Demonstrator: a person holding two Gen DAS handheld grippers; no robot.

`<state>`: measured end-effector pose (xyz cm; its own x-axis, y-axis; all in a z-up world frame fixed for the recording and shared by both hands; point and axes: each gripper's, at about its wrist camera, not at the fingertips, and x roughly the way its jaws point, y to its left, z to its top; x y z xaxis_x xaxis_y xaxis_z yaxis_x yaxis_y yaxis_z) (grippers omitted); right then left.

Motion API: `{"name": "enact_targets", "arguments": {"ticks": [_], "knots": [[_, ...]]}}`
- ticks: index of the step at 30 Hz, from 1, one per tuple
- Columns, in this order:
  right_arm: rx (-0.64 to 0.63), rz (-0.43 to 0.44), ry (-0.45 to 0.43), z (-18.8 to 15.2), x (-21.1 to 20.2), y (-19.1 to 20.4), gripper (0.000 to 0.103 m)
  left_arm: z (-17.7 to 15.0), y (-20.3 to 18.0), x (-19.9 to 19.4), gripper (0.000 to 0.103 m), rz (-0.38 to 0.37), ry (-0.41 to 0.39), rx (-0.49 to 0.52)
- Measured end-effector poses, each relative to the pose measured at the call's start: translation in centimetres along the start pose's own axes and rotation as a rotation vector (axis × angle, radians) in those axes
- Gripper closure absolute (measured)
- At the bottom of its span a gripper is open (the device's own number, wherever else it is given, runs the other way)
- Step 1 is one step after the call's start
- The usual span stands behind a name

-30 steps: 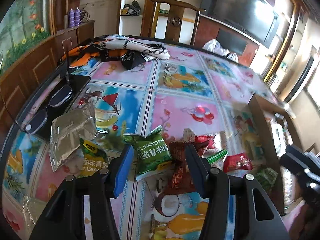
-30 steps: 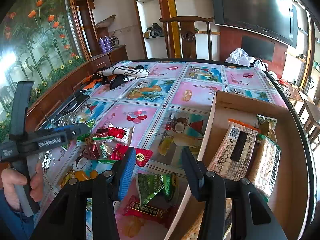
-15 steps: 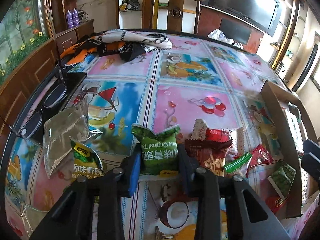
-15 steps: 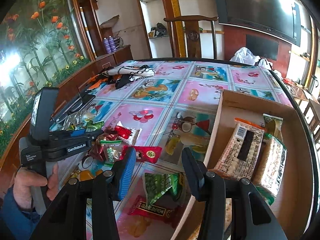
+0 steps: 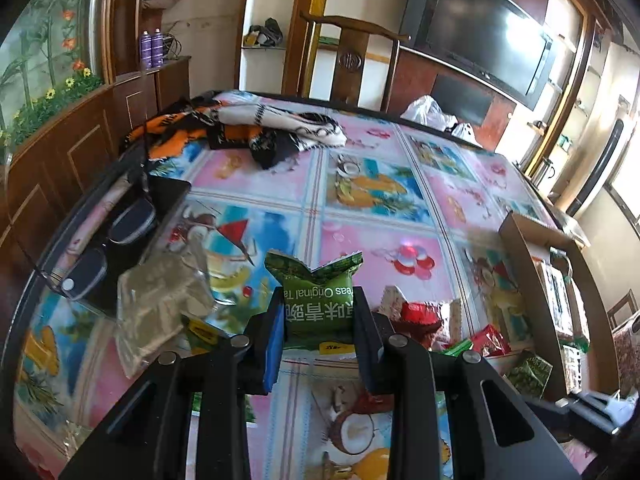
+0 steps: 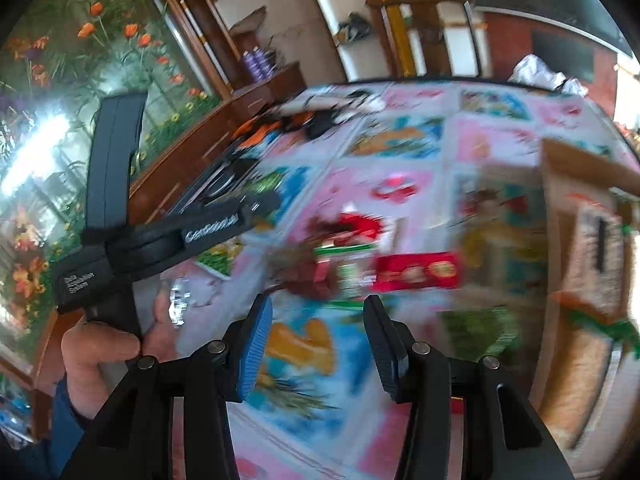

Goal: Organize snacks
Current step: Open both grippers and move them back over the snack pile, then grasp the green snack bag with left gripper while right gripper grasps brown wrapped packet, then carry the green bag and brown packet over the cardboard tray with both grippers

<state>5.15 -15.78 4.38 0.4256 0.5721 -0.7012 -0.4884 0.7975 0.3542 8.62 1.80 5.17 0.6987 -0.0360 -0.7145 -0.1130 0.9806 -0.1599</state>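
Note:
My left gripper [image 5: 318,320] is shut on a green snack packet [image 5: 316,296] and holds it lifted above the table. Red and green snack packets [image 5: 424,316] lie in a pile just to its right. A cardboard box [image 5: 532,280] holding several snacks stands at the right. My right gripper [image 6: 318,336] is open and empty above the table, short of the blurred snack pile [image 6: 360,256]. The left gripper's body [image 6: 168,232] and the hand holding it [image 6: 100,352] show at the left of the right wrist view.
A clear plastic bag [image 5: 160,304] and a yellow-green packet [image 5: 204,330] lie left of the held packet. Glasses on a black tray [image 5: 120,232] sit at the table's left edge. Patterned cloth [image 5: 260,128] lies at the far side. A chair [image 5: 352,60] stands behind.
My left gripper closed on the green packet and lifted it off the table. My right gripper swung left, away from the box and toward the snack pile; its view is now blurred.

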Motion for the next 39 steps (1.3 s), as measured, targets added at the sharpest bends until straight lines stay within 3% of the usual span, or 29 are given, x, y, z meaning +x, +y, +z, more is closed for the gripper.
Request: {"name": "enact_targets", "arguments": {"ticks": [5, 10, 15, 18, 20, 23, 30, 39], "knots": [[0.015, -0.036, 0.045, 0.9, 3.2, 1.6, 0.051, 0.4, 1.2, -0.6, 0.074, -0.004, -0.018, -0.027], [0.038, -0.192, 0.068, 2.3, 5.8, 1.3, 0.051, 0.6, 1.6, -1.1, 0.074, -0.005, -0.033, -0.036], [0.038, -0.244, 0.091, 3.4, 7.9, 1.0, 0.051, 0.6, 1.5, -1.3, 0.074, -0.013, -0.038, -0.035], [-0.009, -0.275, 0.089, 3.1, 8.1, 1.4, 0.064, 0.5, 1.7, -1.3, 0.074, -0.018, -0.035, -0.041], [-0.021, -0.262, 0.089, 2.8, 7.8, 1.3, 0.070, 0.5, 1.5, -1.4, 0.074, -0.018, -0.036, -0.037], [-0.018, -0.206, 0.076, 2.1, 6.4, 1.0, 0.071, 0.3, 1.0, -1.5, 0.074, -0.029, -0.036, -0.024], [-0.006, -0.083, -0.046, 1.0, 1.5, -0.3, 0.070, -0.2, -0.6, -1.1, 0.074, -0.039, -0.033, 0.026], [0.091, -0.067, -0.161, 1.7, -1.4, -3.2, 0.070, -1.1, -2.8, -0.6, 0.074, -0.034, -0.050, 0.097]]}}
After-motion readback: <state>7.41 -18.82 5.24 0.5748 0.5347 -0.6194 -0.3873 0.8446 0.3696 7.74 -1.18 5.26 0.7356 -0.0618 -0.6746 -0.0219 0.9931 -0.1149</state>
